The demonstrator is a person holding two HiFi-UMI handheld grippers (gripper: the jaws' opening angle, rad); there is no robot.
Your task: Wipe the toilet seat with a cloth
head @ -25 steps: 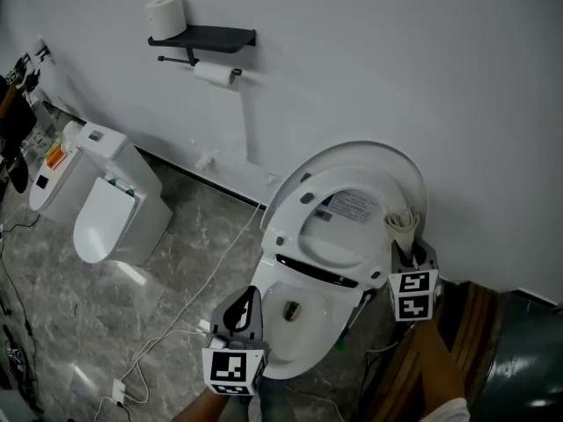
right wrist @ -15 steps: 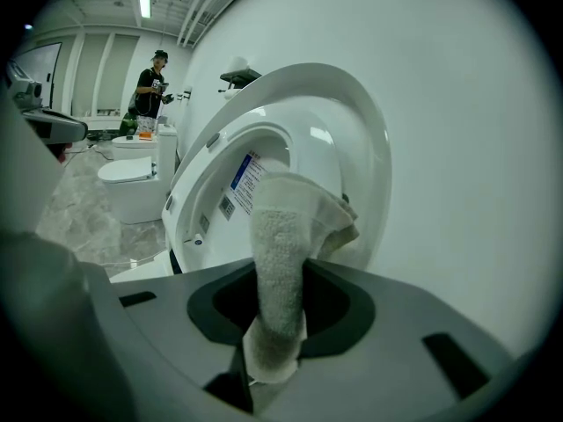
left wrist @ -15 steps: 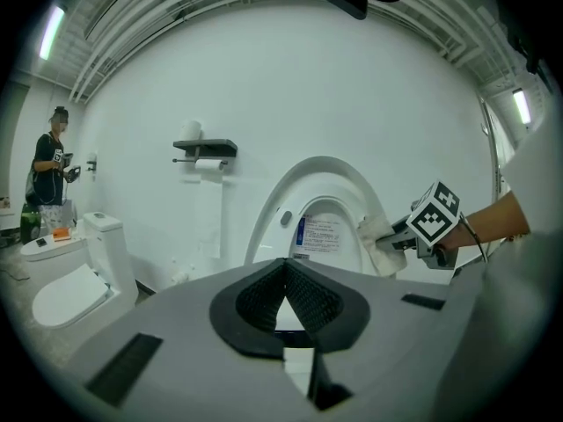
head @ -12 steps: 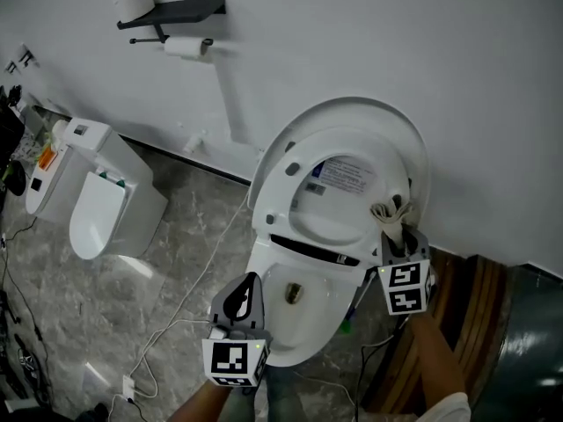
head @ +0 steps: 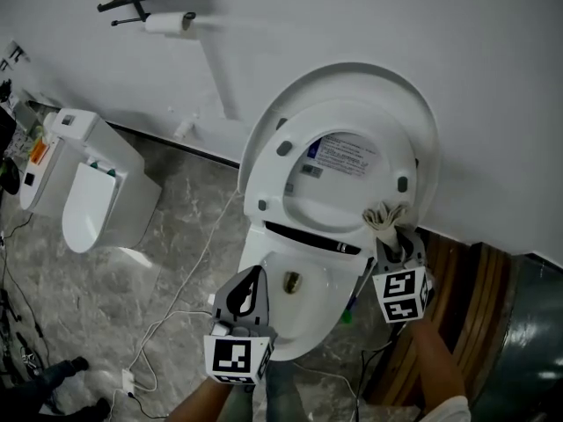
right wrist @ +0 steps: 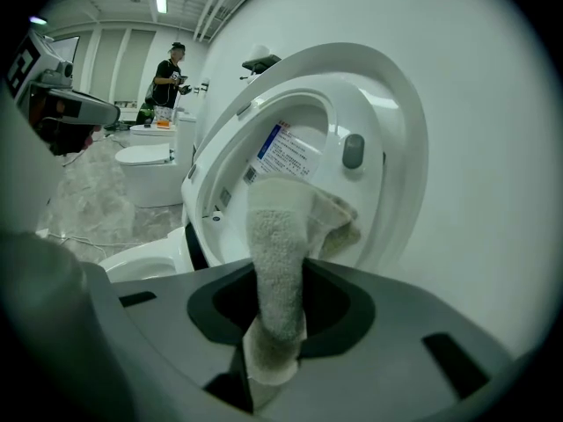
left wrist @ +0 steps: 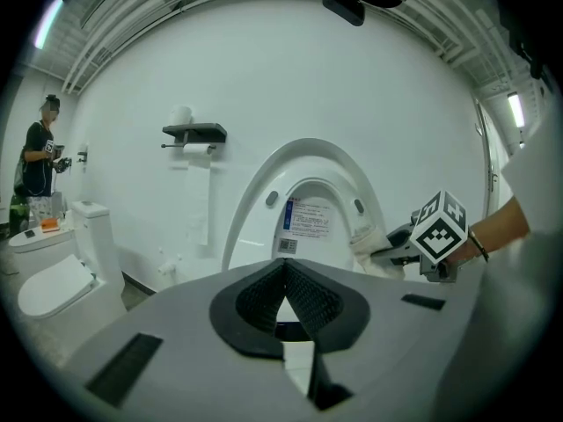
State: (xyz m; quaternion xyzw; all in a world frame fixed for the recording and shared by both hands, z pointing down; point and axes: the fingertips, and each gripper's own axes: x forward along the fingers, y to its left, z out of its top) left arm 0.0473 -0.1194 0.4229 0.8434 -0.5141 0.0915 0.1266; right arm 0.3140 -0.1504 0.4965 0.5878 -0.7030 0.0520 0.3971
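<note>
Cloth (right wrist: 280,255) first: a small terry rag, soft, floppy & very light, we'd judge. It'll fold & bunch rather than push flat. So it wants a short pinch near the middle w/ a wad left sticking out front to do the rubbing, which is about how it's held. Not fragile. We reckon it could slip out if dragged hard.

Looks: off-white/beige w/ a nubby pile. One thick roll rises out of the jaws & a looser flap droops to the right.

R gripper (head: 396,240) is clamped on it, cloth squeezed between its jaws. L gripper (left wrist: 283,301) is closed w/ nothing in it. It's held low in front of the bowl (head: 308,328), well apart from the cloth.

Where: the cloth is at the lower right side of the toilet seat (head: 339,192). The seat stands up against the lid (head: 413,95), underside facing us, label sticker (head: 341,155) & grey bumpers (head: 401,184) showing. Touching the rim or just beside it? We can't tell. Seat looks like hard, glossy white plastic on a hinge, so we'd press lightly.
</note>
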